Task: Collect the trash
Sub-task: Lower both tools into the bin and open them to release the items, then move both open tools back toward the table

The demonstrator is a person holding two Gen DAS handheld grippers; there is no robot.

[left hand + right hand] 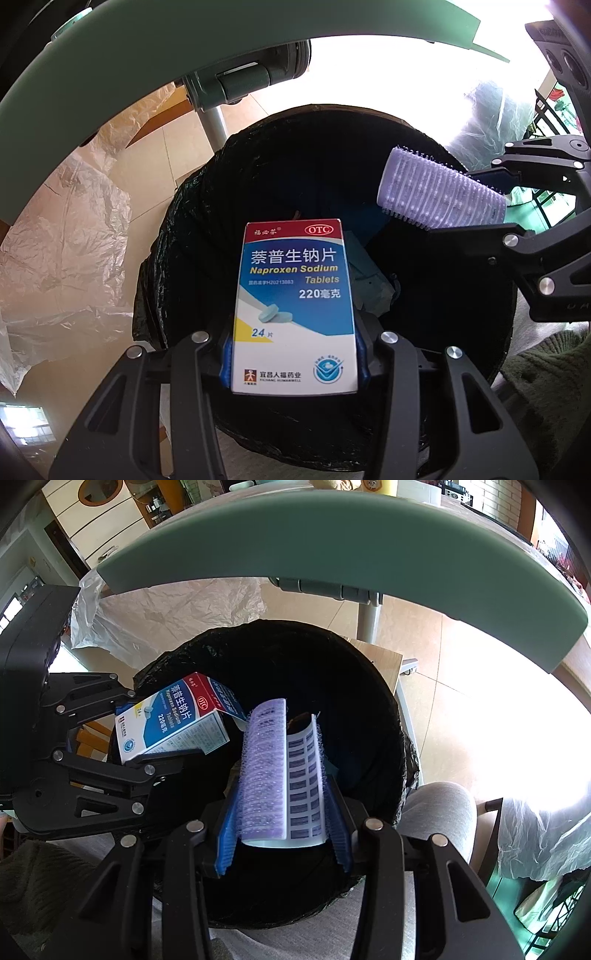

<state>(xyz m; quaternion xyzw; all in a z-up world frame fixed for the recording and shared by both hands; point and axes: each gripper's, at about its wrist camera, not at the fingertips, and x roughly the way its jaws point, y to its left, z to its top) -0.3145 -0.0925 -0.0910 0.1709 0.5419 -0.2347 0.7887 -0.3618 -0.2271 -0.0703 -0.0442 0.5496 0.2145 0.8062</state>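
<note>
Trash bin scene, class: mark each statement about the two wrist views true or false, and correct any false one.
1. The left tool holds a medicine box. True.
2. The right tool is empty. False: it grips a purple hair roller.
3. Both items hang above a bin lined with a black bag. True.
4. The medicine box already lies at the bottom of the bin. False: it is clamped between the left tool's pads.
5. A green table edge arcs above the bin. True.
</note>
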